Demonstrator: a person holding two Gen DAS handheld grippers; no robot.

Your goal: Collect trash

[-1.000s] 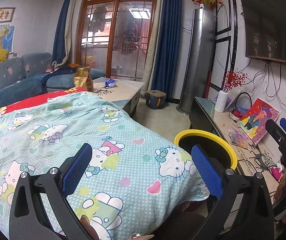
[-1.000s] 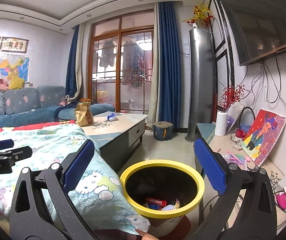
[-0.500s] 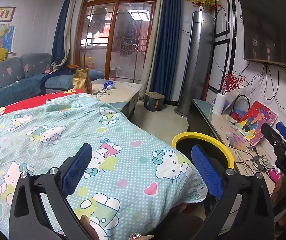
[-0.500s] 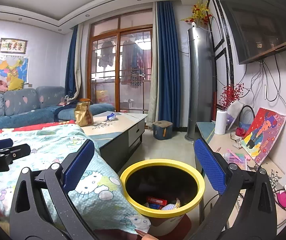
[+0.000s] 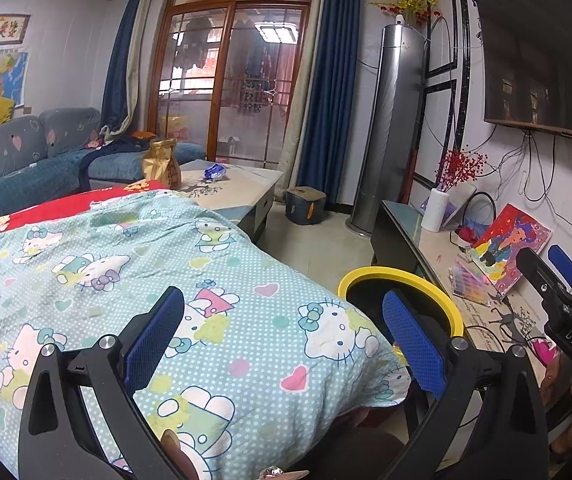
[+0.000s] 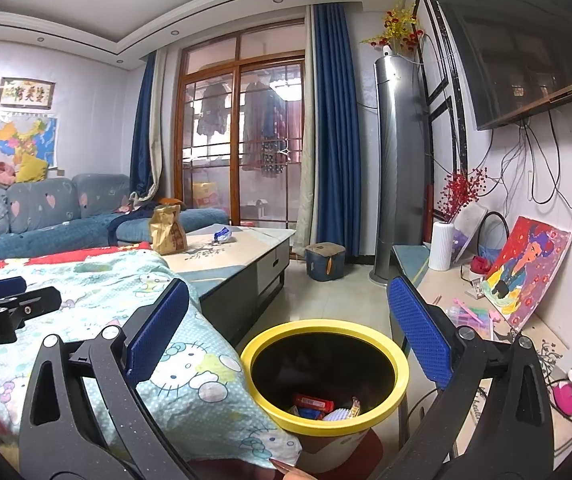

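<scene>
A yellow-rimmed black trash bin (image 6: 400, 372) stands on the floor by the cloth-covered table, with several wrappers (image 6: 314, 402) at its bottom. My right gripper (image 6: 290, 332) hovers open above the bin, nothing between its blue pads. My left gripper (image 5: 283, 332) is open over the Hello Kitty cloth (image 5: 125, 256), holding nothing; the bin's rim (image 5: 402, 276) shows behind its right finger. On the far coffee table (image 6: 237, 252) stand a brown paper bag (image 6: 167, 230) and a blue crumpled wrapper (image 6: 222, 234). The right gripper (image 5: 566, 304) also appears at the left wrist view's right edge.
A blue sofa (image 6: 45, 216) lines the left wall. A low TV shelf (image 6: 446, 296) at right carries a white vase (image 6: 442, 246), a painting (image 6: 526, 268) and cables. A small dark stool (image 6: 326, 262) and a tall air conditioner (image 6: 396, 168) stand by the curtains.
Both grippers have stayed open and empty. The left wrist view has drifted slightly, so the bin sits a little further left; the right gripper is nearly still over the bin.
</scene>
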